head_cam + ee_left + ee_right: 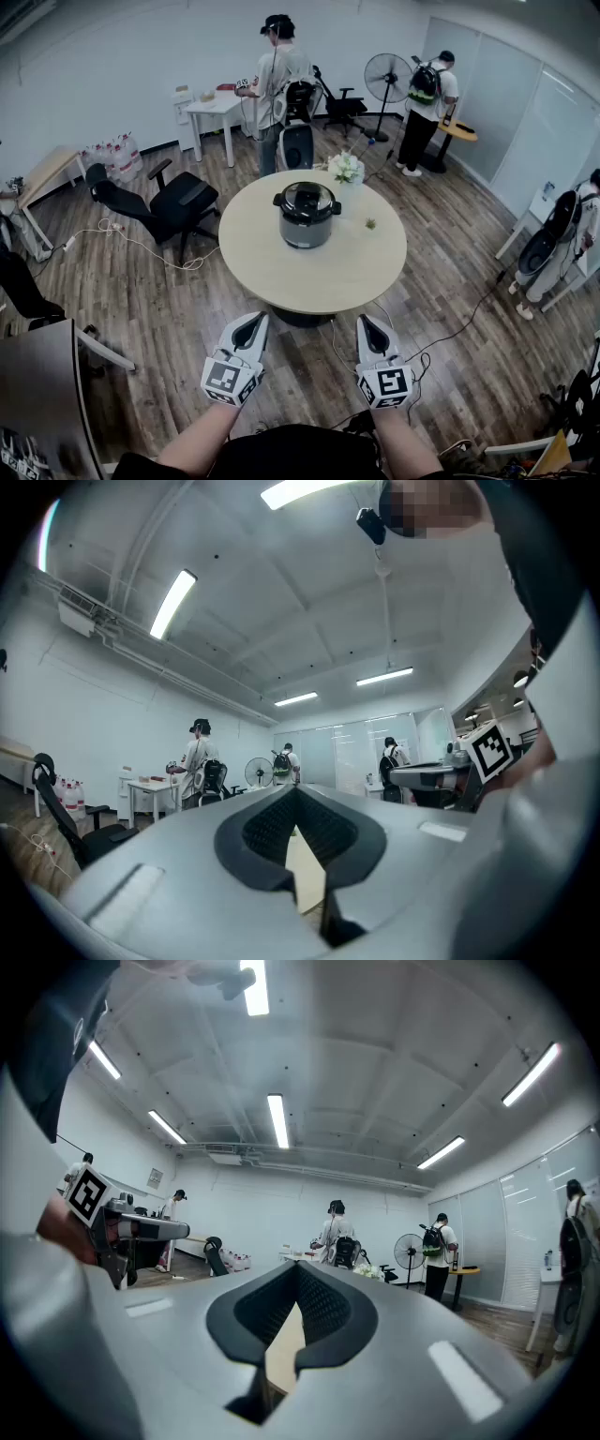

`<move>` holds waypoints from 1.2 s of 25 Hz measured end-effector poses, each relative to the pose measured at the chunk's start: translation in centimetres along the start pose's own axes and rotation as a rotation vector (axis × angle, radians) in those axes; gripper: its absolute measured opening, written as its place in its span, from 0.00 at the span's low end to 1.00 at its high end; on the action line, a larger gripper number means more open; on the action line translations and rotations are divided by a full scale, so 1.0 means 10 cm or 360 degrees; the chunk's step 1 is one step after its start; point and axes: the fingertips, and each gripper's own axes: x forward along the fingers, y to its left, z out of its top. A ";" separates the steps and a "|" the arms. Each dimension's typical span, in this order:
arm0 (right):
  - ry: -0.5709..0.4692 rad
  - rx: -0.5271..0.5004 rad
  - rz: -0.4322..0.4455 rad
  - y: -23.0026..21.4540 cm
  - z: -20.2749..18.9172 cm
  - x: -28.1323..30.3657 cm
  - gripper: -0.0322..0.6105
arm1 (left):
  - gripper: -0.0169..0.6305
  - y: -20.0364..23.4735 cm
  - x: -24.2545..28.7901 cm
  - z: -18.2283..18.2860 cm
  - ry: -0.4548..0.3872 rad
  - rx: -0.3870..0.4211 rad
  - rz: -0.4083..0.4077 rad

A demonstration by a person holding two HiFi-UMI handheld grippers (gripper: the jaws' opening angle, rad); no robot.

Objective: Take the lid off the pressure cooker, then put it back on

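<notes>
A dark grey pressure cooker [307, 215] stands on the round beige table [281, 272], with its black lid [306, 198] on top. My left gripper [253, 323] and right gripper [367, 325] hover side by side in front of the table's near edge, well short of the cooker. Both are shut with nothing between the jaws. In the left gripper view the left gripper [298, 803] points level at the table edge; the cooker is hidden behind it. The right gripper [298, 1279] in its own view is likewise shut and hides the cooker.
A flower bunch [346, 169] and a small green thing [370, 223] sit on the table's far right. A black office chair [169, 202] stands left of the table, with cables on the wood floor. People stand at the back by a white table [216, 111] and a fan [386, 79].
</notes>
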 end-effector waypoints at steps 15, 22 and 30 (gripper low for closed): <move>-0.0033 0.0066 0.0096 0.08 -0.02 0.07 0.06 | 0.03 0.01 0.00 -0.05 0.0018 -0.0015 -0.0009; -0.0183 0.0398 0.0277 0.15 0.10 0.13 0.91 | 0.03 0.01 -0.04 -0.08 0.0027 -0.0011 0.0010; -0.0200 0.0462 0.0325 0.08 0.24 0.07 0.92 | 0.94 -0.15 0.10 -0.26 0.0018 -0.0130 -0.0115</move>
